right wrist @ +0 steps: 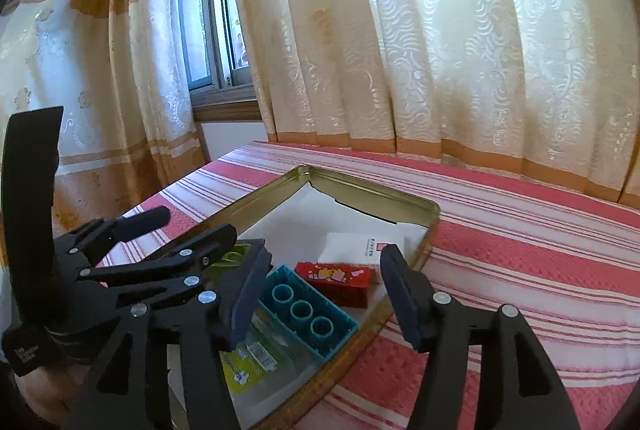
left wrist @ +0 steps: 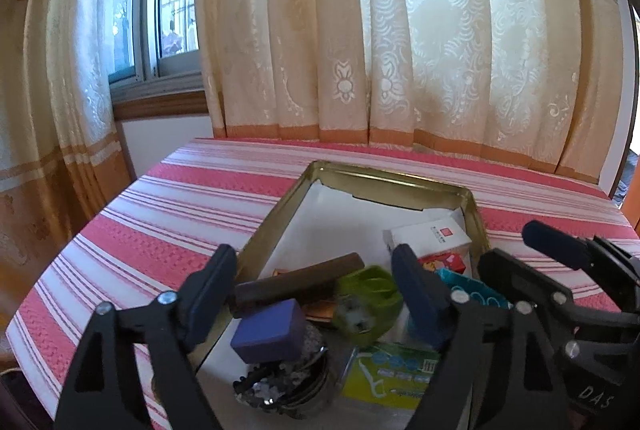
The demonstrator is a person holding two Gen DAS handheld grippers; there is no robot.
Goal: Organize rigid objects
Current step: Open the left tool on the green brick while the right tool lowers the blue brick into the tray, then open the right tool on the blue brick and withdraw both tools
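Both grippers hang over the near end of the gold tin (left wrist: pixel 400 177), side by side, pointing forward and down.

The left gripper (left wrist: pixel 316 286) has its jaws spread wide and holds nothing. Betw. its fingers, just below and ahead, lie the purple block (left wrist: pixel 269 330), on top of a dark jar (left wrist: pixel 286 386), the brown stick (left wrist: pixel 298 281) and the green object (left wrist: pixel 370 296). The stick is the thing that decides the angle: its long axis runs nearly across the gap from one finger to the other, slightly tilted up to the right. To pinch it across its narrow side, the gripper would prob. have to roll about a quarter turn, or take the block instead, which sits closest.

The right gripper (right wrist: pixel 324 294) also has its jaws apart, w/ nothing pressed. The teal brick (right wrist: pixel 306 312) w/ three round holes lies right betw. its fingers, a bit toward the left finger; its long axis goes diagonal, from far-left to near-right. Just ahead of it is the red box (right wrist: pixel 336 280), then the white box (right wrist: pixel 356 250).

So the left hand is nearer to stick and block, the right hand nearer to brick and red box. A green-white packet (right wrist: pixel 250 358) lies under the left finger of the right gripper, at the tin's near edge.
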